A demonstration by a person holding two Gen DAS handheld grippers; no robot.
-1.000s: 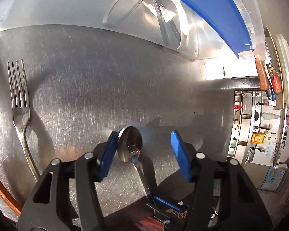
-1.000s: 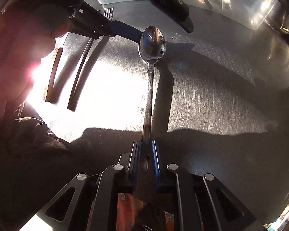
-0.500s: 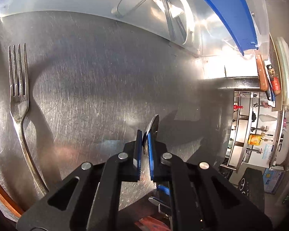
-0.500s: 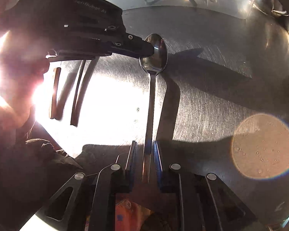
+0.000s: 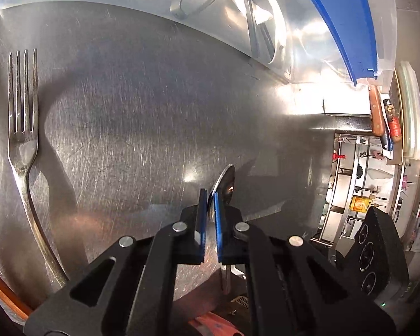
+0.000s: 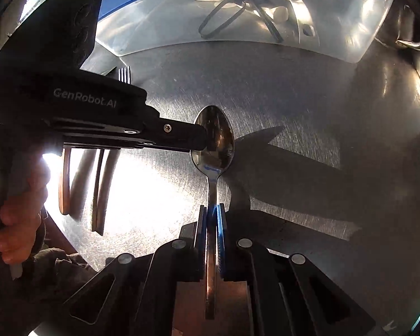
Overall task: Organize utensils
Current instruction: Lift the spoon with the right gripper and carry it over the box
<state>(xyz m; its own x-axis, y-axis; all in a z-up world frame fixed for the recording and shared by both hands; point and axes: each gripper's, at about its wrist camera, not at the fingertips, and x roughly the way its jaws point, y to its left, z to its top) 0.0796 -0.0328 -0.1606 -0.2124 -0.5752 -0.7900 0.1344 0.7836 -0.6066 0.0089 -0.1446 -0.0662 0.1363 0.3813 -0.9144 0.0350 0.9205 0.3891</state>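
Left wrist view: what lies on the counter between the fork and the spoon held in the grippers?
Nothing: only bare scratched steel counter separates the fork from the spoon.

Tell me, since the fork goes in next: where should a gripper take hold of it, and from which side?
Probably mid-handle on the fork, coming straight down with the jaws across its narrow width. It lies flat on the steel table, tines pointing toward the clear bin, so only the handle's thin side edges give the jaws any purchase.

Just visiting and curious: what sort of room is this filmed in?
Probably a working kitchen, perhaps a commercial one: a scratched stainless steel counter, a clear plastic bin of utensils, and knives hanging beside metal shelving.
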